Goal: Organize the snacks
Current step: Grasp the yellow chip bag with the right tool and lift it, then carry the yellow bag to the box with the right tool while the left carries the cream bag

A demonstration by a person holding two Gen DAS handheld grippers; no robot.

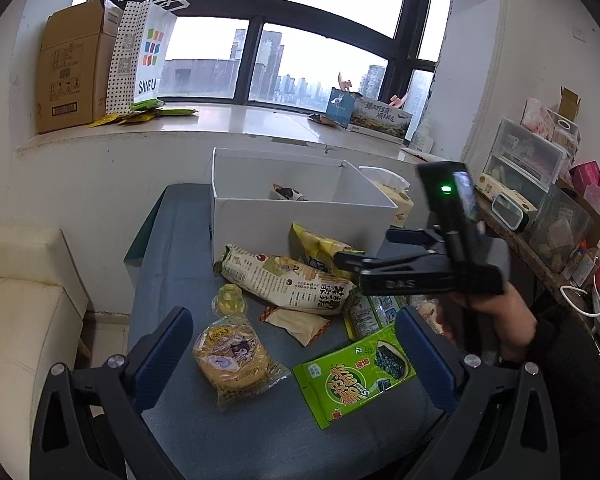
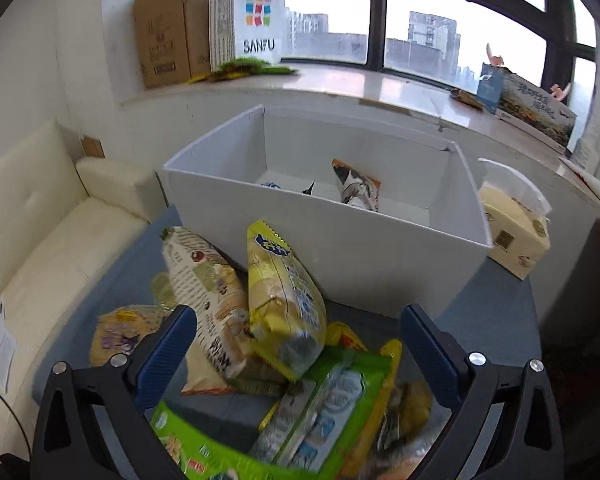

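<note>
White box [image 2: 340, 256]: plain white walls, inside and out. An orange, black and white packet [image 2: 356, 186] is seen in it. Table top [image 1: 172, 264]: dull blue-grey. Yellow packet [image 2: 284, 304]: bright yellow with blue lettering and a pale blue panel. Long cream bag [image 1: 288, 280]: cream, printed with brown text and green patches. Green seaweed packet [image 1: 352, 372]: lime green, yellow characters, a dark green-black picture. Clear-wrapped snack [image 1: 232, 364]: golden yellow with a purple cartoon figure. Small sachet [image 1: 296, 322]: tan with orange edges. Gripper fingers [image 1: 164, 354] are noted as dark blue pads on black frames (same on both grippers). Sofa [image 2: 40, 216]: cream. Shopping bag [image 1: 144, 52]: white, multicoloured squares, black-dotted side.
</note>
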